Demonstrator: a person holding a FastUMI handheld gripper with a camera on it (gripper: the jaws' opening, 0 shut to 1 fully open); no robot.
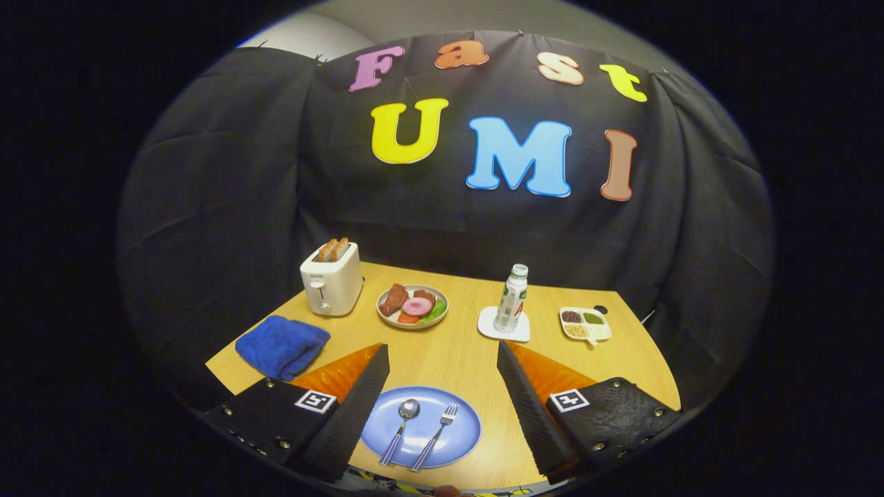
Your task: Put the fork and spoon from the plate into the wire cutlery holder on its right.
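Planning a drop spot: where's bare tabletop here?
Gripper open above the blue plate with spoon and fork. Bare: wood ahead, between blue plate and food plate. Crowded: back row, toaster to bottle.

Gripper-mounted view down across table (456, 359)

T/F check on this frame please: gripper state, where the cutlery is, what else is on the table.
1. The gripper is open, holding nothing. True.
2. The spoon and fork lie on the blue plate between the fingers. True.
3. The spoon lies right of the fork. False: it lies left of it.
4. The toaster is empty. False: toast sticks out of its top.
5. The bottle stands on a white coaster. True.
6. The blue cloth covers the food plate. False: it lies apart, near the toaster.
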